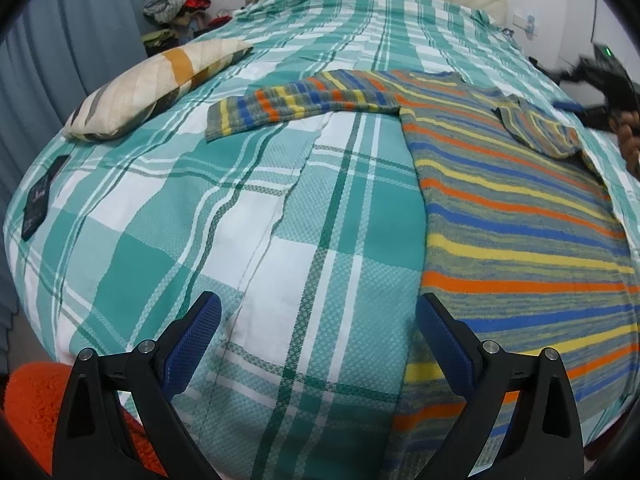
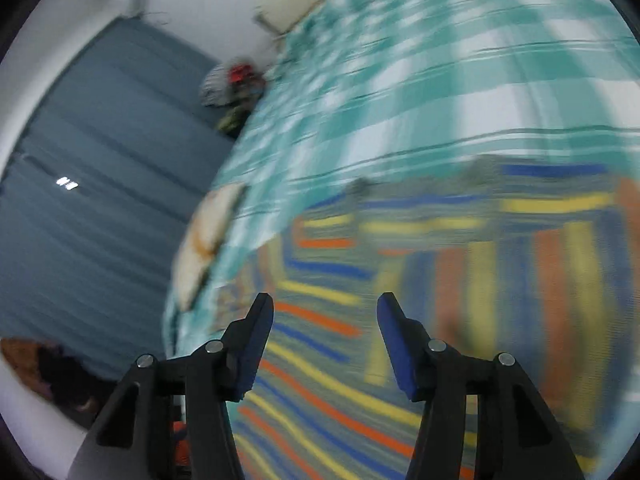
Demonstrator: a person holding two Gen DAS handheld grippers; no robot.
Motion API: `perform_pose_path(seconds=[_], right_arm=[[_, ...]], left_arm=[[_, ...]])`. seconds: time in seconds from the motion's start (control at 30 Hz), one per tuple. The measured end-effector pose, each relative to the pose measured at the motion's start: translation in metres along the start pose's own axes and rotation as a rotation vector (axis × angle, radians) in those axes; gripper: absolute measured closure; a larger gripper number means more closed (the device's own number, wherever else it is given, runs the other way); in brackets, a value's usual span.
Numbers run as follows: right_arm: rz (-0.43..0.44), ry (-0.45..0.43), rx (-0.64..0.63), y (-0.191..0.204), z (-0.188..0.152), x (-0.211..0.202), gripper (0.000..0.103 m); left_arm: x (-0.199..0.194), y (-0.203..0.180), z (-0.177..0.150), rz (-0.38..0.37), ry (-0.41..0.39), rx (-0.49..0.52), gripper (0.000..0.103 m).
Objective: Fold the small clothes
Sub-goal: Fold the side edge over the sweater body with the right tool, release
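Both jaws are wide apart, holding nothing. Our left gripper [image 1: 318, 320] waits by the sweater [image 1: 520, 216], spread flat on the bed [image 1: 200, 208] so we can fold it.

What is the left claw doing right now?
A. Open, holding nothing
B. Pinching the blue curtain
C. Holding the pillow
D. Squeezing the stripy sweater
A. The left claw is spread wide over the checked bedsheet with nothing between its fingers; the stripy sweater lies flat beside it and the pillow sits far off.
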State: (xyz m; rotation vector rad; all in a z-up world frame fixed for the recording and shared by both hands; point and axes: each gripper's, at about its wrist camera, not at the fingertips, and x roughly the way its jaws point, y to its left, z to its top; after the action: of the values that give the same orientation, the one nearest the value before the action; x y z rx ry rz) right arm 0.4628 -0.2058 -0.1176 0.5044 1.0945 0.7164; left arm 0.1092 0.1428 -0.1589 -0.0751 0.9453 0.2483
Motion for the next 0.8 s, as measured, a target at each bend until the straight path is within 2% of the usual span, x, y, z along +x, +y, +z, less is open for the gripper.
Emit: perform_pose_path(seconds=[0.07,0.13,0.2,0.23,0.27,0.33,0.4,0.47,0.5,0.53,0.6,0.67,0.7,0.77,0.8], right_arm=[[-0.054,-0.005,0.060,-0.027,-0.005,-0.018,0.049],[-0.101,0.030,0.108,-0.051,-0.019,-0.028,0.049],[-0.211,0.162,0.153,-0.078,-0.039,-0.020,0.051],[-0.251,0.220,0.154,-0.085,-0.050,-0.017,0.063],[-0.252,0.221,0.136,-0.086,-0.058,-0.021,0.064],[-0.245,0.170,0.091,-0.075,-0.061,-0.039,0.064],[-0.282,0.081,-0.001,-0.057,-0.054,-0.056,0.064],[-0.373,0.013,-0.127,-0.036,-0.051,-0.065,0.064],[-0.419,0.011,-0.203,-0.026,-0.049,-0.062,0.063],[-0.539,0.046,-0.375,-0.009,-0.055,-0.049,0.059],[-0.660,0.136,-0.569,-0.001,-0.072,-0.028,0.058],[-0.703,0.229,-0.620,-0.011,-0.090,-0.022,0.060],[-0.737,0.234,-0.624,-0.017,-0.094,-0.024,0.060],[-0.778,0.189,-0.599,-0.025,-0.093,-0.027,0.065],[-0.796,0.152,-0.566,-0.031,-0.090,-0.032,0.072]], left_arm=[[0.000,-0.001,0.000,-0.001,-0.001,0.000,0.005],[0.000,-0.001,0.000,0.001,-0.001,0.005,0.005],[0.000,-0.004,-0.001,0.004,0.000,0.014,0.005],[0.000,-0.004,-0.001,0.005,0.000,0.018,0.005],[0.000,-0.005,-0.002,0.007,-0.002,0.023,0.005],[-0.001,-0.008,-0.003,0.010,-0.005,0.030,0.005],[0.001,-0.011,-0.004,0.015,-0.006,0.045,0.005],[0.001,-0.013,-0.005,0.019,-0.008,0.055,0.005],[0.001,-0.014,-0.005,0.020,-0.008,0.056,0.005],[0.001,-0.014,-0.005,0.023,-0.011,0.057,0.005],[0.001,-0.013,-0.005,0.026,-0.014,0.054,0.005],[0.002,-0.012,-0.005,0.021,-0.007,0.047,0.005],[0.002,-0.012,-0.005,0.020,-0.003,0.046,0.005],[0.004,-0.013,-0.006,0.017,0.004,0.046,0.005],[0.003,-0.013,-0.006,0.018,0.003,0.048,0.005]])
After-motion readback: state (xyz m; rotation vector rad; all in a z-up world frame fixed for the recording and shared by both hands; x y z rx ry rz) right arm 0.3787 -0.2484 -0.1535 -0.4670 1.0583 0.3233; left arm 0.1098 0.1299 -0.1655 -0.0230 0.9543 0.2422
